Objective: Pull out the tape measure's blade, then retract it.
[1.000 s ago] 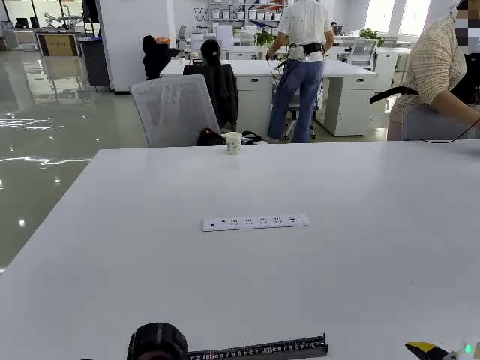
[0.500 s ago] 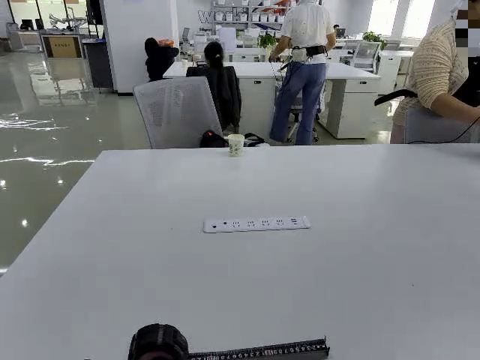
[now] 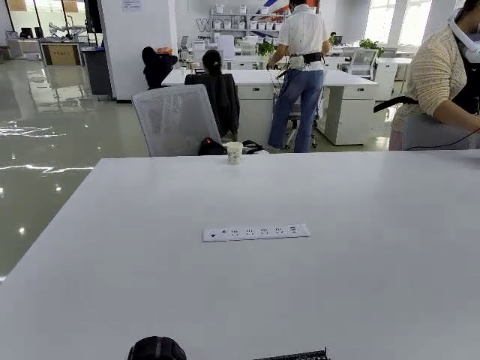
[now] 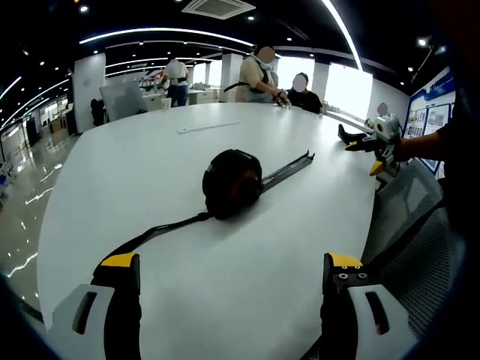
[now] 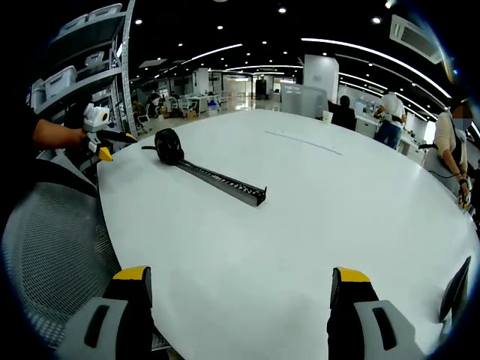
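Observation:
The black tape measure (image 4: 232, 182) lies on the white table (image 4: 225, 277) with part of its dark blade (image 4: 289, 169) pulled out flat and a black strap (image 4: 161, 232) trailing toward me. My left gripper (image 4: 232, 300) is open, short of the case, with nothing between its fingers. My right gripper (image 5: 238, 300) is also open and holds nothing, well back from the blade's end hook (image 5: 259, 196); the case (image 5: 169, 145) lies beyond. In the head view the case (image 3: 156, 349) and blade (image 3: 292, 355) sit at the bottom edge.
A white power strip (image 3: 256, 232) lies mid-table and a paper cup (image 3: 235, 152) stands at the far edge. A grey mesh chair (image 3: 178, 120) is behind the table. People stand and sit beyond. The table's near edge curves close to both grippers.
The head camera has tilted up, so the tape measure sits lower in the picture; it looks unmoved on the table. A yellow gripper tip at the bottom right a second ago has left the head view.

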`<state>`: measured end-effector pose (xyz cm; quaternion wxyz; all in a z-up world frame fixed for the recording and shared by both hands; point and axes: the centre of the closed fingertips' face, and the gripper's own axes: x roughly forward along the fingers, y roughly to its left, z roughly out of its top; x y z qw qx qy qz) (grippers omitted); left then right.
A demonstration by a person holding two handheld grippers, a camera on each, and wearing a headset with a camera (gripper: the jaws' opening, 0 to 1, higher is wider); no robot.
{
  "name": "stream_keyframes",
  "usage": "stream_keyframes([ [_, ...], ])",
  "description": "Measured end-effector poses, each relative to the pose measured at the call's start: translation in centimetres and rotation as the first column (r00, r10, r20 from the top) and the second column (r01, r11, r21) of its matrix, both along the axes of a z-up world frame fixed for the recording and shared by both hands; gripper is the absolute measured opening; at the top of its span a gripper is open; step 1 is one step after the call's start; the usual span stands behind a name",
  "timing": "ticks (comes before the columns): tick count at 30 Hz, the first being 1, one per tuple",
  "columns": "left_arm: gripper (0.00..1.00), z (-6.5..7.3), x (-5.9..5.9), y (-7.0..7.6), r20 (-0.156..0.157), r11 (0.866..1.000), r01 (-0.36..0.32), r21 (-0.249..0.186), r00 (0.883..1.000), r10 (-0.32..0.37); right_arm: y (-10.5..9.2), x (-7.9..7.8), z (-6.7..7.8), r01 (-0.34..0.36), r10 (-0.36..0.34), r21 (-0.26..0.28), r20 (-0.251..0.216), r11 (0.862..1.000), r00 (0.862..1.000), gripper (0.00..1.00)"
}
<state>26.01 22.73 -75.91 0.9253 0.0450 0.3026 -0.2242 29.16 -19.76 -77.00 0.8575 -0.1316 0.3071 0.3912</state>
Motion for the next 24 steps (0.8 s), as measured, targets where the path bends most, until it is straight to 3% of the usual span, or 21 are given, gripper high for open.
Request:
stream_keyframes([
  [2, 0.99, -0.2, 0.2, -0.1, -0.01, 1.0, 0.01, 0.015, 1.0, -0.01, -0.1, -0.1, 0.0, 0.001, -0.001, -0.001, -0.003, 1.0, 1.0, 0.99],
  [8, 0.99, 0.6, 0.7, -1.2, 0.009, 1.0, 0.021, 0.014, 1.0, -0.021, -0.6, 0.0, -0.2, 0.008, -0.008, -0.008, -0.007, 1.0, 1.0, 0.99],
  [10, 0.99, 1.3, 1.1, -2.0, 0.041, 1.0, 0.029, -0.012, 0.999, -0.028, -0.5, 0.0, -0.1, 0.007, -0.007, -0.009, -0.005, 1.0, 1.0, 0.99],
  [12, 0.99, 1.8, 1.4, -2.3, 0.061, 1.0, 0.029, 0.004, 0.998, -0.03, -0.5, 0.1, 0.1, 0.001, -0.001, -0.012, -0.001, 1.0, 1.0, 0.99],
  [19, 0.99, 2.5, 1.9, -4.1, 0.049, 0.999, 0.036, -0.021, 0.998, -0.035, -0.2, 1.1, 0.8, -0.004, 0.004, -0.013, 0.012, 1.0, 1.0, 0.99],
  [23, 0.99, 2.5, 2.1, -4.5, 0.023, 1.0, 0.013, -0.001, 1.0, -0.013, 0.1, 1.5, 1.3, -0.009, 0.009, -0.009, 0.019, 1.0, 1.0, 0.99],
  [24, 0.99, 2.7, 2.1, -4.8, 0.033, 1.0, 0.016, 0.001, 0.999, -0.016, 0.2, 1.6, 1.4, -0.012, 0.013, -0.011, 0.02, 1.0, 1.0, 0.99],
])
